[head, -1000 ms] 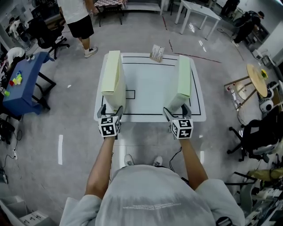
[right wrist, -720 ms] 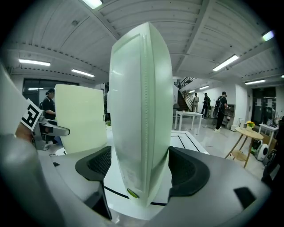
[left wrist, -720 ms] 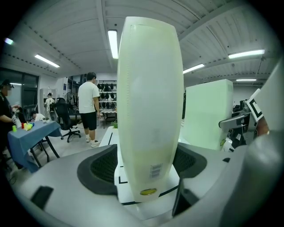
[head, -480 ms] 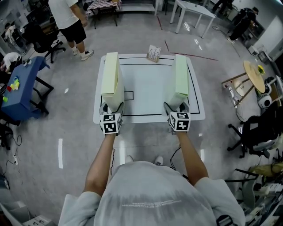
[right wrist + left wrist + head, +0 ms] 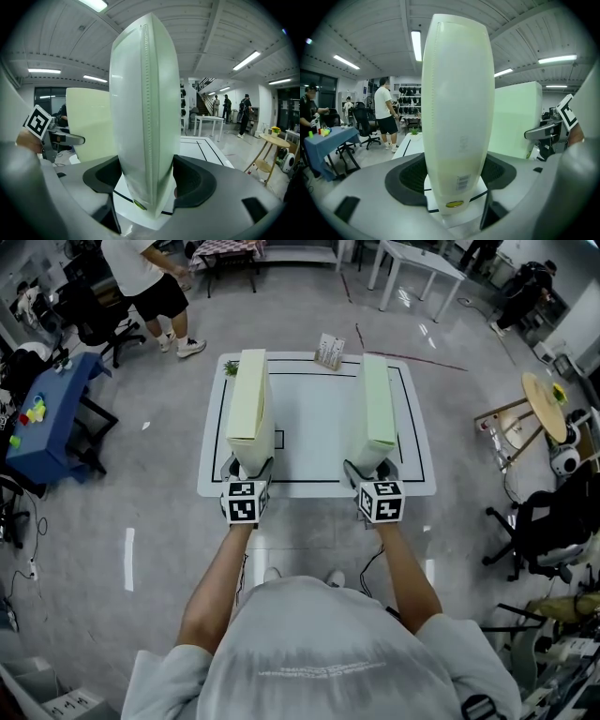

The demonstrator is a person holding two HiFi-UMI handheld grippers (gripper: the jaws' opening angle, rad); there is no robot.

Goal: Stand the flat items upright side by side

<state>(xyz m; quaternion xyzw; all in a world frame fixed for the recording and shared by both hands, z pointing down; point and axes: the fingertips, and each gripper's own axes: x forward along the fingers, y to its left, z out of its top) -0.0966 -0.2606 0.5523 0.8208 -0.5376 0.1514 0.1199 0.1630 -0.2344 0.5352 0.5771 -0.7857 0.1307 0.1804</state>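
Observation:
Two pale cream-green flat packs stand on edge on the white table (image 5: 314, 427). The left pack (image 5: 247, 409) is between the jaws of my left gripper (image 5: 246, 470), whose pads press its near bottom end while the jaws are closing. The right pack (image 5: 377, 413) is held the same way by my right gripper (image 5: 371, 470), its jaws also closing. In the left gripper view the held pack (image 5: 458, 117) fills the middle, with the other pack (image 5: 515, 119) to its right. The right gripper view shows its pack (image 5: 145, 122) edge-on and the other pack (image 5: 91, 124) at left. The packs stand apart, roughly parallel.
A small printed card holder (image 5: 330, 352) and a little plant (image 5: 231, 367) sit at the table's far edge. A person (image 5: 145, 287) stands beyond the far left corner near a blue table (image 5: 42, 427). A round wooden stool (image 5: 544, 409) is to the right.
Both packs have shifted inward toward the table's middle and stand straighter. The left gripper has moved right with its pack; the right one moved slightly left.

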